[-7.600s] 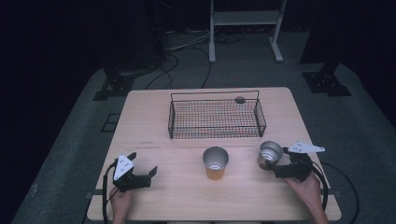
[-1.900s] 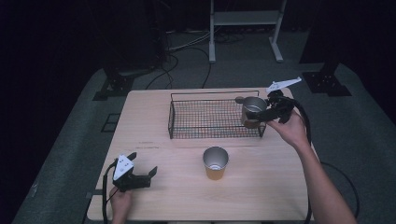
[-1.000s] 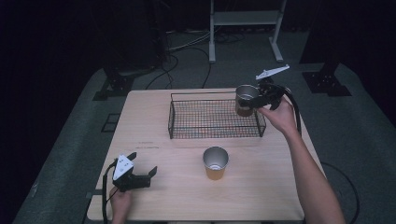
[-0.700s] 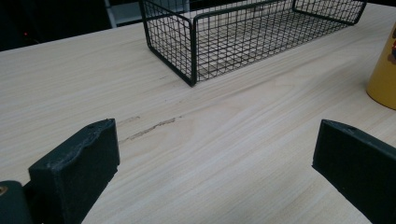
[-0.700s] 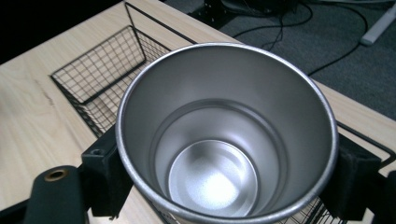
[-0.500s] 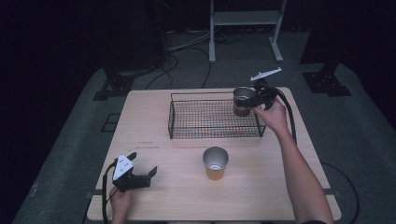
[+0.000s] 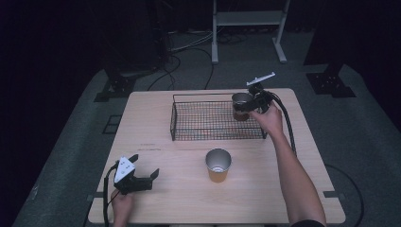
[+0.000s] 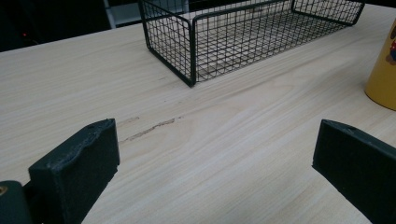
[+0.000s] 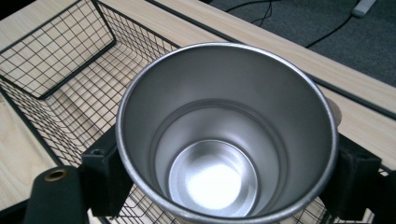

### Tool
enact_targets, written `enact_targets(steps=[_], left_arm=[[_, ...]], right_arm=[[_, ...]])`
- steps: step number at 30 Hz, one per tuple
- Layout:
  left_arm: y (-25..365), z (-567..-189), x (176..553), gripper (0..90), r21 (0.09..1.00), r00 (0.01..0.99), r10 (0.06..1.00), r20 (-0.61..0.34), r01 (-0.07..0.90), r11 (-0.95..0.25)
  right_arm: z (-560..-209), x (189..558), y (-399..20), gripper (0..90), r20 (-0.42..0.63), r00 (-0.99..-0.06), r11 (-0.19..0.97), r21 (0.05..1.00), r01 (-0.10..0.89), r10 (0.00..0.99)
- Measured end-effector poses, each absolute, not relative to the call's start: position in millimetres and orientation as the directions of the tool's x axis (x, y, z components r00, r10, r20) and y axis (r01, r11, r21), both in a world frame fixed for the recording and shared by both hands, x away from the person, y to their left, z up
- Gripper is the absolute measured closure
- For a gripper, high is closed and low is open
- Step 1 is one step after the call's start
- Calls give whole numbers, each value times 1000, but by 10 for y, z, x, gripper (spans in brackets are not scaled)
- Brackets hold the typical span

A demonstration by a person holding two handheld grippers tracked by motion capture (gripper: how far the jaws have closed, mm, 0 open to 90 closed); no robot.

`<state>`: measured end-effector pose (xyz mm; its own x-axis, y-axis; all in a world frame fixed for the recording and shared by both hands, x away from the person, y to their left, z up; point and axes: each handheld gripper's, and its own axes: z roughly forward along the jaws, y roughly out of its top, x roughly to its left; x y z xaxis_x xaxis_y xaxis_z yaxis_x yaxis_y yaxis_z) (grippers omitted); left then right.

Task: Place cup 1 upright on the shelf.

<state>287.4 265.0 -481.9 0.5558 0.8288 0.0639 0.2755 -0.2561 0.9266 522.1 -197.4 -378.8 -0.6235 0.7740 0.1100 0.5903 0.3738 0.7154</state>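
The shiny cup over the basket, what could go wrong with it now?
The steel cup is pinched between the right gripper's jaws over the wire basket's right end. It may slip and tip as it lands on the mesh, or catch the rim and fall onto the table.

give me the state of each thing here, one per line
steel cup: upright, empty, gripped, over the basket's right end
right tongs: shut on the steel cup
left tongs: open, nothing between them
yellow cup: upright on the table
wire basket: on the table
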Motion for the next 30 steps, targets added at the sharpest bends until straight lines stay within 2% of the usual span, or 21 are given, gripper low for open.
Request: enact_targets(steps=[13, 30], left_arm=[[2650, -4820, 2874, 0, 927, 556, 829, 64, 275, -256], [2652, -4820, 2873, 0, 927, 557, 828, 64, 274, -255]], right_arm=[[-4062, 5266, -1926, 175, 99, -594, 388, 670, 633, 798], [-4205, 5308, -1847, 174, 55, -591, 438, 618, 653, 805]])
